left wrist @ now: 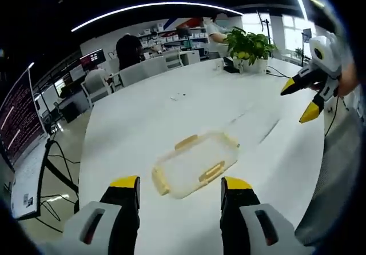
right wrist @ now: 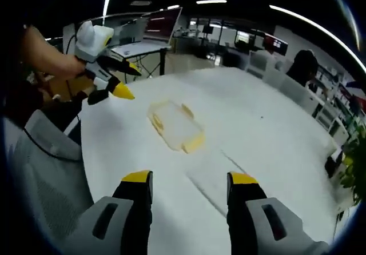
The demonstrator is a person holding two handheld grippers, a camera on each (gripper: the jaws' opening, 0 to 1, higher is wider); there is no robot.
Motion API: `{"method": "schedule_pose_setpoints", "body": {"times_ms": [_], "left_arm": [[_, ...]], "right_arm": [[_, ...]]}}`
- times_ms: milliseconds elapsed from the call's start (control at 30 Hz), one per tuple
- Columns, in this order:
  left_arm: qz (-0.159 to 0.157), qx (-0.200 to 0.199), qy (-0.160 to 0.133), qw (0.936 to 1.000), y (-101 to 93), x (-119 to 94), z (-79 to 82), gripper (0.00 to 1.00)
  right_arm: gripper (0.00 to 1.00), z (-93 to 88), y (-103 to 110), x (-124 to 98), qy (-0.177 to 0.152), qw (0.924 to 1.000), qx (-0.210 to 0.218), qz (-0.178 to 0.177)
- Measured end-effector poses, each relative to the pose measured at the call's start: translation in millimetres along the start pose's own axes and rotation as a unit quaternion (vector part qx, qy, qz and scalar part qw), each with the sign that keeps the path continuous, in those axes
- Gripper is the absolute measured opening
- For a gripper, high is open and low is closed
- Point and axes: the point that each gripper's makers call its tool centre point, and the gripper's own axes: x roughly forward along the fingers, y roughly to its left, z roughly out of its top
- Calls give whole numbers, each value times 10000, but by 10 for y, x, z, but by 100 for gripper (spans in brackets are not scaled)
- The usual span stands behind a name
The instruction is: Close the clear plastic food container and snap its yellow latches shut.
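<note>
A clear plastic food container (left wrist: 193, 164) lies flat on the white table (left wrist: 143, 112), just beyond my left gripper (left wrist: 180, 185), which is open with nothing between its yellow-tipped jaws. Yellow latches (left wrist: 211, 172) stick out from the container's sides. My right gripper (left wrist: 302, 98) hovers open above the table at the right, held by a hand and well clear of the container. In the right gripper view the container (right wrist: 174, 126) lies ahead of my open right gripper (right wrist: 190, 179), and my left gripper (right wrist: 121, 81) hangs open to its upper left.
A potted plant (left wrist: 249, 44) stands at the table's far end beside a dark object. Office chairs (left wrist: 143, 69), desks and monitors (left wrist: 17, 118) ring the table, and a person (left wrist: 128, 49) sits at the back. A grey sleeve (right wrist: 40, 152) fills the left.
</note>
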Motion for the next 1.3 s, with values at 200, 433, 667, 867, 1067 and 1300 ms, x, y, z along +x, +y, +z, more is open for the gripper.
{"method": "schedule_pose_setpoints", "body": {"times_ms": [200,433,667,867,1067,1300], "left_arm": [[-279,59,162,9995,44,114,-76,52],[-505,382,318,9975,81,253,-103,54],[-1028,597,421,9920,31,441,-135,57],[-1509,977,556,9821,16,559,-182,56],[-1888,1205,612,9727,42,627,-192,56],[-2235,1482,704,9608,95,698,-235,56]], "right_arm": [[49,18,-5,119,75,9996,-226,165],[49,48,6,249,205,9968,-659,405],[49,86,46,386,258,9937,-912,594],[49,137,7,555,317,9901,-1138,753],[48,206,-79,736,386,9856,-1364,925],[48,196,-75,916,568,9780,-1591,1220]]}}
